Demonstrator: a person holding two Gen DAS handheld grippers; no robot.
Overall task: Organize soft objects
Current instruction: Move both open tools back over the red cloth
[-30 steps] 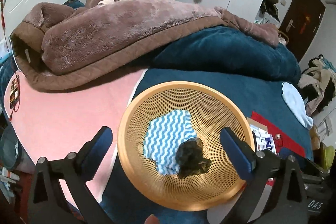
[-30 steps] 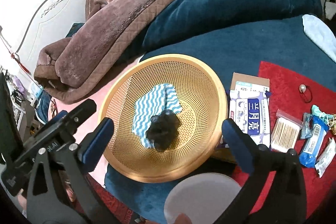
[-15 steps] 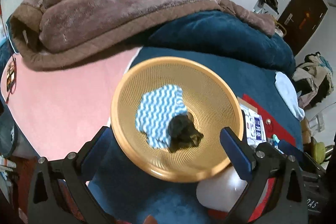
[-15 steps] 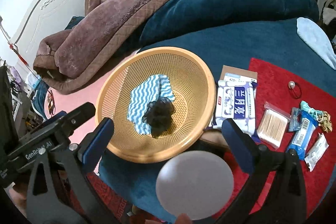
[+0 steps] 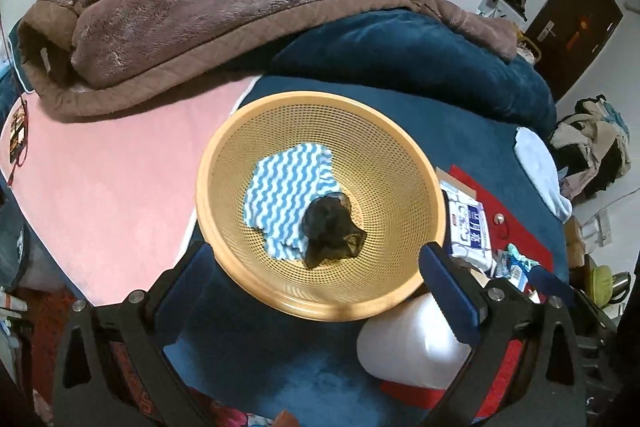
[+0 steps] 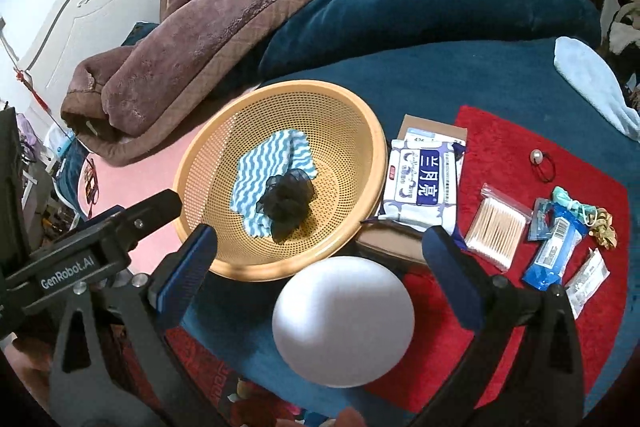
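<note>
A tan mesh basket (image 5: 404, 163) (image 6: 352, 131) rests on the bed's blue cover. Inside it lie a blue-and-white wavy cloth (image 5: 280, 191) (image 6: 268, 167) and a black mesh scrunchie (image 5: 330, 227) (image 6: 286, 203) partly on top of the cloth. My left gripper (image 5: 316, 279) hangs open over the basket's near rim, holding nothing. My right gripper (image 6: 320, 259) is open too, above a white round object (image 6: 344, 321) (image 5: 404, 343) just in front of the basket. The left gripper's body (image 6: 92, 247) shows at the left of the right wrist view.
A wipes pack (image 6: 424, 187), cotton swabs (image 6: 498, 227), a blue packet (image 6: 554, 253), a hair tie (image 6: 540, 161) and small sachets lie on a red mat (image 6: 500, 131). A brown blanket (image 5: 200, 11) and dark blue duvet (image 5: 400, 55) pile up behind. A light blue cloth (image 6: 592, 87) lies far right.
Both grippers have drawn back and up from the basket. The basket looks smaller and farther, and the white round object has come fully into view.
</note>
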